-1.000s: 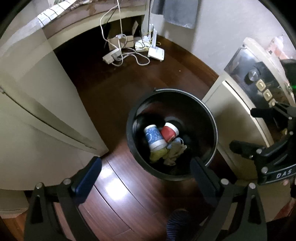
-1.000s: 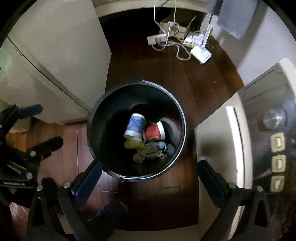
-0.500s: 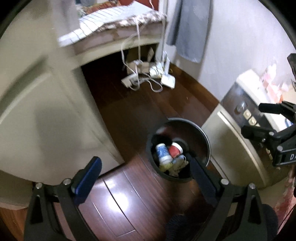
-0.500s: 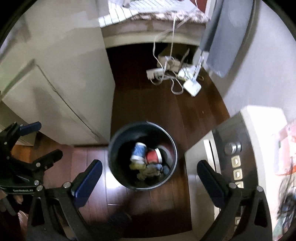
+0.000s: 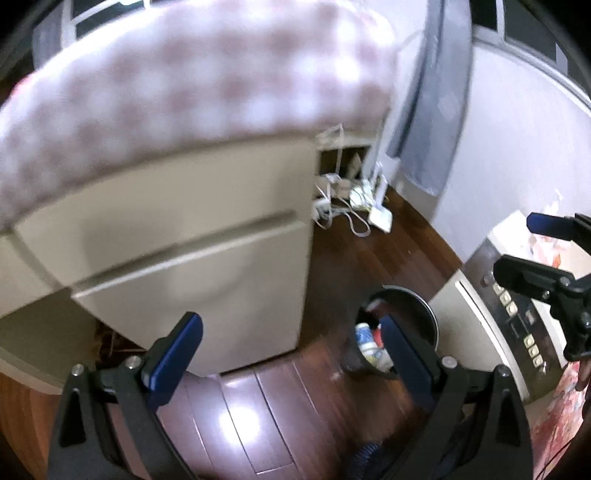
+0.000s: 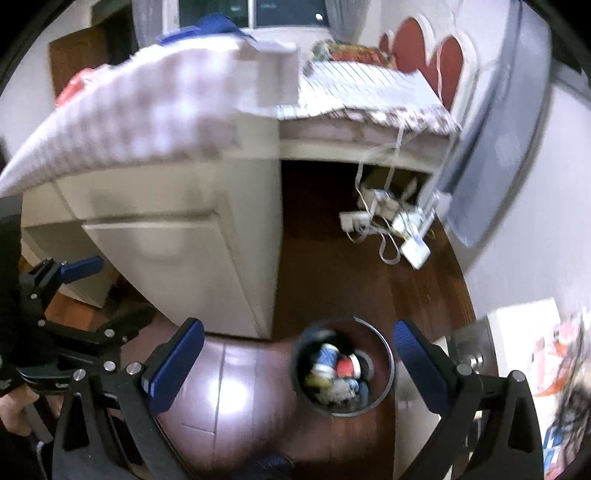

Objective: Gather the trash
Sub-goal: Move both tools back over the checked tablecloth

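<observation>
**Both grippers raised above bin**

Raised since earlier: left gripper, right gripper, jaws spread, empty. Black trash bin, lower centre of right view, holds blue cup, red cup. Beige cabinet upper left.

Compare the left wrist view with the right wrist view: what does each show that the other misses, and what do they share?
Only the left wrist view shows the appliance's button panel in full.

Only the right wrist view shows the red heart-shaped headboard, the window, and the red cup clearly inside the bin.

Both show the black trash bin, the blue cup, the cream cabinet, the white cables and router, and each other's gripper: left gripper and right gripper, jaws open and empty.
</observation>
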### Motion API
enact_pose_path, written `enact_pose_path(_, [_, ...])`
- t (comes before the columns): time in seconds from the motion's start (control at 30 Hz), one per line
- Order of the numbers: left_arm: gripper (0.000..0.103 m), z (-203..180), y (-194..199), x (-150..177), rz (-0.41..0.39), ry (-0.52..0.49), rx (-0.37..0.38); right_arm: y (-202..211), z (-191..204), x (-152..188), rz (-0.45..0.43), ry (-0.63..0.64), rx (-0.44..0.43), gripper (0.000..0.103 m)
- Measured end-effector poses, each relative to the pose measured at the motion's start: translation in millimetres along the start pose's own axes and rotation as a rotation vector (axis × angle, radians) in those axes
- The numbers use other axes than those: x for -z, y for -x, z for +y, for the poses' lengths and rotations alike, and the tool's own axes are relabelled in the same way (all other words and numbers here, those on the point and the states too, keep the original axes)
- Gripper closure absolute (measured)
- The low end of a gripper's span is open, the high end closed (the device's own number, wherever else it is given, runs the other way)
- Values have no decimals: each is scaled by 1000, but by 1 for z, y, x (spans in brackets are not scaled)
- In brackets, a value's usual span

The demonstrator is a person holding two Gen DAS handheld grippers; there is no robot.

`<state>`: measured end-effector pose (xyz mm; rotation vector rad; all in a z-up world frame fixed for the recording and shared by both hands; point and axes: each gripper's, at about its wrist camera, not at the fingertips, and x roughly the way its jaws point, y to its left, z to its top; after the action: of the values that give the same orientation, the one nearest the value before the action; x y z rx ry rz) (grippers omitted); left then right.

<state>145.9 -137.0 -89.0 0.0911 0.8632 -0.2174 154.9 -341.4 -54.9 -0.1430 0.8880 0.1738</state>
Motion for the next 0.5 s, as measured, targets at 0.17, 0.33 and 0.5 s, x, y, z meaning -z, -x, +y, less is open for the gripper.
enact_pose_path(0.17, [5,28,27,-2,-36,39,-33,22,41,-24,-51,41,-42,0])
enact_pose_path(0.33, [5,61,57,-8,-80,86,-72,44,72,-48,-106,72,-78,0])
enact_pose_path(0.5, [5,89,86,-20,-127,124,-117,66,100,-80,-176,101,-106,0])
